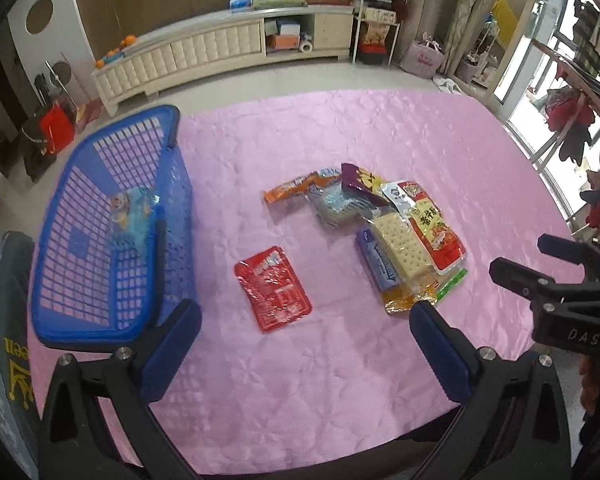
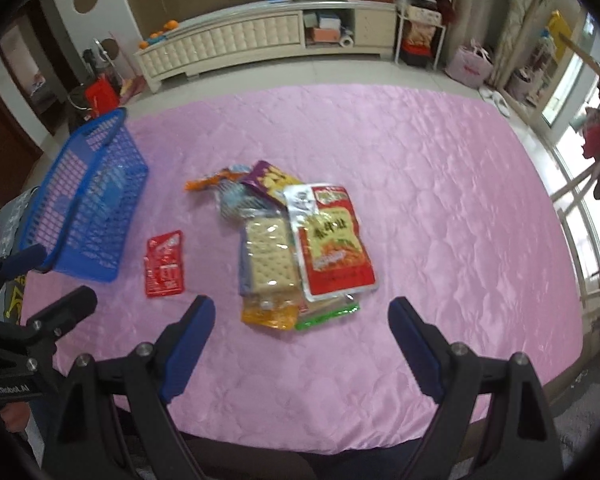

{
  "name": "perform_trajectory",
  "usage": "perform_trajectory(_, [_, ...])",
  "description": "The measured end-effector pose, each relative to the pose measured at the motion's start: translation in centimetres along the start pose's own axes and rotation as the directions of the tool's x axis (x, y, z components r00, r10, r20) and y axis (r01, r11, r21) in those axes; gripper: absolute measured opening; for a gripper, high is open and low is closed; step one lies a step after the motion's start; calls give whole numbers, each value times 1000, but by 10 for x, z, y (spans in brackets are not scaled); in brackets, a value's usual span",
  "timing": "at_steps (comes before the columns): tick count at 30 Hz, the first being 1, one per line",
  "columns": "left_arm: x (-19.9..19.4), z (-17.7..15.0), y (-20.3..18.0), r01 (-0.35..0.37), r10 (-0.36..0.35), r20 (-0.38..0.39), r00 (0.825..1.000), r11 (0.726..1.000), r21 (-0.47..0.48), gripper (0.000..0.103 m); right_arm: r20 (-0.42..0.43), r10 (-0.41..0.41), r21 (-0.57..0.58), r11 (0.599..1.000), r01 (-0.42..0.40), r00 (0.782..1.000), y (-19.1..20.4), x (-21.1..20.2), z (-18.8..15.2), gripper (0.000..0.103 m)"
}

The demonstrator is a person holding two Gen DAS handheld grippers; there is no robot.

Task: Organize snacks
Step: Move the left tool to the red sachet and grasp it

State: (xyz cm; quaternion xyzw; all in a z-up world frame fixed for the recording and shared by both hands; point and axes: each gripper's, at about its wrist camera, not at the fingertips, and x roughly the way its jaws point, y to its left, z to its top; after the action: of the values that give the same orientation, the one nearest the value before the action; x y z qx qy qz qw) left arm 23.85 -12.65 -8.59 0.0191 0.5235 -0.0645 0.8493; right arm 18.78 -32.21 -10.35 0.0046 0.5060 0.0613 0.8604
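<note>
Left wrist view: a blue basket (image 1: 100, 240) at frame left holds what may be one pale blue packet (image 1: 134, 216). A red sachet (image 1: 273, 288) lies centre, a snack pile (image 1: 384, 232) right, on the pink-covered desk (image 1: 340, 380). Both the left hand-held gripper (image 1: 304, 324) and right hand-held gripper (image 2: 302, 320) are spread, empty.

Black tool (image 1: 306, 320) arms, blue pads (image 2: 190, 344), silver screws.

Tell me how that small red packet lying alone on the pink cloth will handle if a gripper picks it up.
The red packet looks flat and thin, so probably light and floppy, sagging from one edge. Its film is glossy and crinkled, so likely slippery. Lying flush on the soft pink cloth, its edge may be hard to get under.
</note>
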Motion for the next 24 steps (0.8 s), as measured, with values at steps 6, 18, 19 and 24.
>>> perform_trajectory(6, [38,2,-1,16,-19,-92,996,999,-40,103,-44,23,24,999,-22,999,-9,27,3,91])
perform_trajectory(18, [110,9,15,-52,18,-230,973,989,-141,103,-116,46,-22,999,-49,992,-16,75,15,91])
perform_trajectory(19, [114,9,16,-60,25,-235,972,988,-144,103,-118,45,-24,999,-48,992,-17,80,15,91])
perform_trajectory(24, [135,7,20,-148,111,-257,960,981,-128,103,-129,61,-15,998,-64,990,-20,96,19,91])
